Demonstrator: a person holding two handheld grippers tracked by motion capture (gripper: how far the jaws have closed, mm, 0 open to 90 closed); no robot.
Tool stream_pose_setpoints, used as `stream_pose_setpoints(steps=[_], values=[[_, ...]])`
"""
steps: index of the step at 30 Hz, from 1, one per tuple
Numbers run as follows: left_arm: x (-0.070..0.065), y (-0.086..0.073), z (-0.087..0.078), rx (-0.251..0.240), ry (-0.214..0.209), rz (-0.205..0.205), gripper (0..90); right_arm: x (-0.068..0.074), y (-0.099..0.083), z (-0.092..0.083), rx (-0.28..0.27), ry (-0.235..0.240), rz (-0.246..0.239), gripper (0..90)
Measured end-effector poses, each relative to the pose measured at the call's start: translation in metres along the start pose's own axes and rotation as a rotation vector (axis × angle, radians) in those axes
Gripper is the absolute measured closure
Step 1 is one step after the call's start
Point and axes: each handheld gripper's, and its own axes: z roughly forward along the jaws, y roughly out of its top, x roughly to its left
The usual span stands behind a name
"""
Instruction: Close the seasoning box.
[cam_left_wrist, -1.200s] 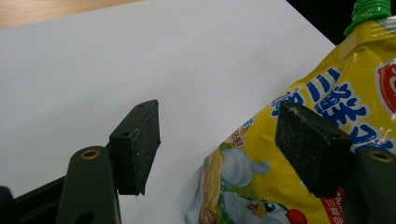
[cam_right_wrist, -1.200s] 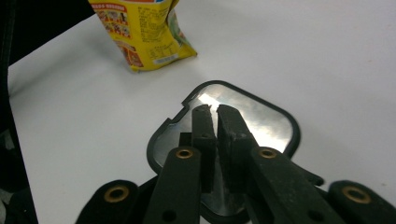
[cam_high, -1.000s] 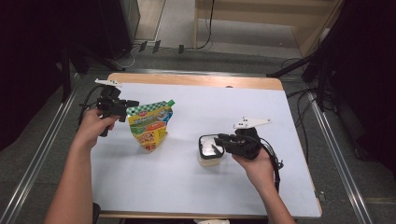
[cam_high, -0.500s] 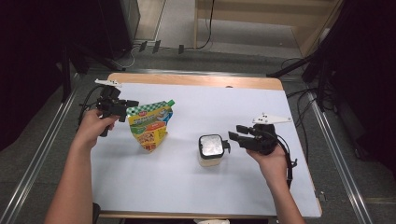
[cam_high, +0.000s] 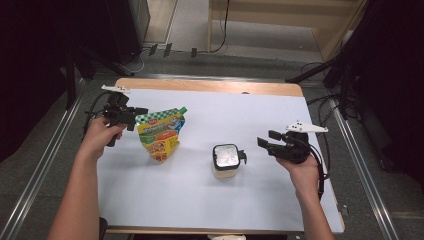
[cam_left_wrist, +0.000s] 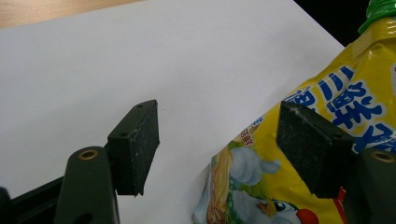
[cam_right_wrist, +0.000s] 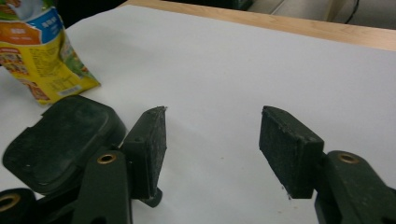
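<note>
**Pouch at left jaws, jar just released**

Pouch (cam_high: 161, 135) lying on the white tabletop (cam_high: 250, 115), left of centre, green cap pointing away. Probably light, soft and slippery; best gripped at the stiff upper seam near the cap. Left gripper (cam_left_wrist: 219, 144) open around its top edge, not pressing. Jar (cam_high: 226, 160) upright mid-table, likely rigid. Right gripper (cam_high: 266, 140) just beside it, jaws just opened, nothing between.

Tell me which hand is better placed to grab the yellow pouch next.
Left. The left claw is open right at the yellow pouch. The right claw has just been opening, nothing between its pads, beyond the jar.
</note>
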Motion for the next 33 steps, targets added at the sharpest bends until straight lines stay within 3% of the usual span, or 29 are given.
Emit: stream_pose_setpoints(steps=[17,33], values=[[0.003,-0.003,0.000,-0.002,-0.002,0.004,29.8,-0.026,-0.017,0.003,0.024,-0.076,0.018,33.0],[0.007,-0.006,0.002,0.006,0.002,0.005,29.4,-0.030,-0.025,0.010,0.053,-0.115,0.022,29.3]])
